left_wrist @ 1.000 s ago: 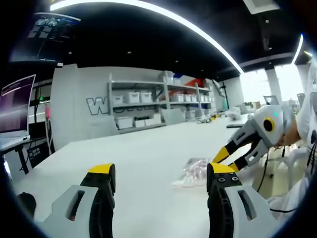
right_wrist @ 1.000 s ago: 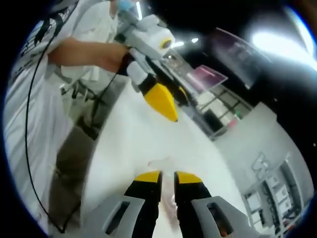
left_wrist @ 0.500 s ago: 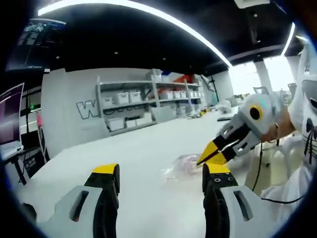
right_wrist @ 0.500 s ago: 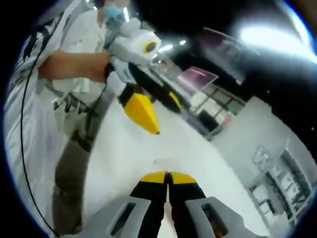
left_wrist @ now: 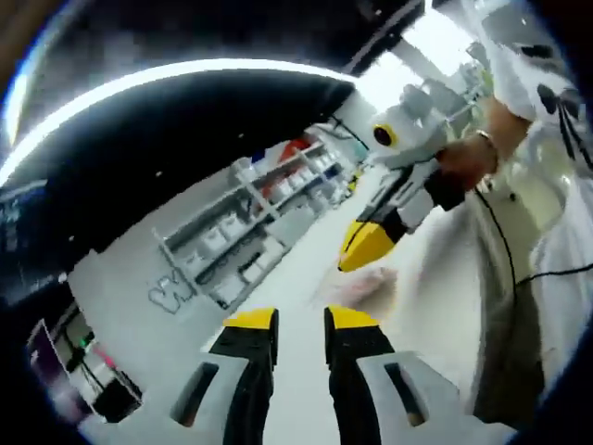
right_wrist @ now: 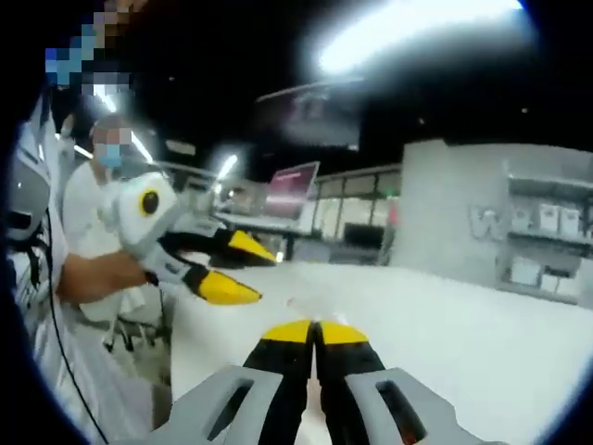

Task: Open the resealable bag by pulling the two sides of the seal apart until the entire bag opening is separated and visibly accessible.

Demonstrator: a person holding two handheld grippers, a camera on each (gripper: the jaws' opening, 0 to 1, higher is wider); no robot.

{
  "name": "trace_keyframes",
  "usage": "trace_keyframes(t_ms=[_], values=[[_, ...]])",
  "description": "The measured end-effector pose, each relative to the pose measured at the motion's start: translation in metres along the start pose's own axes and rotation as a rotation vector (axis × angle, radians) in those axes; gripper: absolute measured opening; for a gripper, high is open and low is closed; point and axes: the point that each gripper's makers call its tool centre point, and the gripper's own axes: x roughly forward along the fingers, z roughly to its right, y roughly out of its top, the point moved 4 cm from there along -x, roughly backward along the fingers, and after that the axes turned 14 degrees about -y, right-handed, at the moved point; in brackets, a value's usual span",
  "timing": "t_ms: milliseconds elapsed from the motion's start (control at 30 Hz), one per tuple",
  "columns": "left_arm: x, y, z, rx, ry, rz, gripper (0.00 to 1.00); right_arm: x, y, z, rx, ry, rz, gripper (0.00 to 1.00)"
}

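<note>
While the seal shows no sign of being parted, the task stands at its very start: the resealable bag (left_wrist: 372,283) is a blurred pinkish crumple just beyond and to the right of the left gripper (left_wrist: 301,323), directly under the yellow tip of the right gripper (left_wrist: 363,250), with the white table (left_wrist: 278,283) beneath it. In the right gripper view the right claw's jaws are pressed together with no gap. It probably pinches one edge of the bag, though the film between the pads is too faint and smeared to be sure. The left claw is narrow but not closed, a slim gap between its tips and nothing held in it. What is done, then, is at most one side gripped. What is left is for the left claw to take the opposite lip of the seal and for the two to pull apart along the whole opening. Compared with a second ago, the left jaws have drawn in from wide to narrow, and the right jaws have gone from slightly apart to fully closed. Both cameras have also rolled and swung, so the shelves (left_wrist: 246,227) now run diagonally in the left gripper view. The right claw now sits ahead of the left claw's tips, where earlier it reached in from the far right.
</note>
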Motion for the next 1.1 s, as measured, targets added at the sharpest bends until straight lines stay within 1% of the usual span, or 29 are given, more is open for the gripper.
trace_keyframes(t_ms=[67, 133, 200, 267, 367, 433, 667, 800, 967, 1100], values=[[0.008, 0.001, 0.005, 0.143, -0.021, -0.073, 0.08, 0.000, 0.000, 0.001, 0.017, -0.004, 0.004, 0.00], [0.016, 0.003, 0.009, 0.264, -0.038, -0.121, 0.04, -0.001, 0.001, 0.003, 0.038, -0.008, 0.011, 0.00], [0.022, 0.005, 0.013, 0.323, -0.050, -0.134, 0.04, -0.001, 0.001, 0.004, 0.061, -0.009, 0.017, 0.00], [0.027, 0.007, 0.014, 0.357, -0.038, -0.140, 0.05, -0.001, 0.002, 0.004, 0.072, -0.010, 0.021, 0.00], [0.025, 0.009, 0.007, 0.355, 0.025, -0.145, 0.08, -0.002, 0.001, 0.004, 0.075, -0.009, 0.021, 0.00], [0.024, 0.008, 0.005, 0.340, 0.037, -0.141, 0.08, -0.003, 0.001, 0.005, 0.078, -0.011, 0.024, 0.00], [0.026, 0.002, 0.005, 0.339, 0.027, -0.162, 0.09, -0.004, 0.001, 0.004, 0.079, -0.010, 0.027, 0.00], [0.029, 0.001, 0.011, 0.378, 0.008, -0.183, 0.09, -0.004, 0.003, 0.006, 0.085, -0.020, 0.032, 0.00], [0.028, 0.002, 0.009, 0.412, 0.035, -0.199, 0.10, -0.004, 0.002, 0.003, 0.078, -0.013, 0.026, 0.00], [0.029, 0.000, 0.009, 0.431, 0.030, -0.214, 0.10, -0.004, 0.002, 0.001, 0.081, -0.012, 0.025, 0.00]])
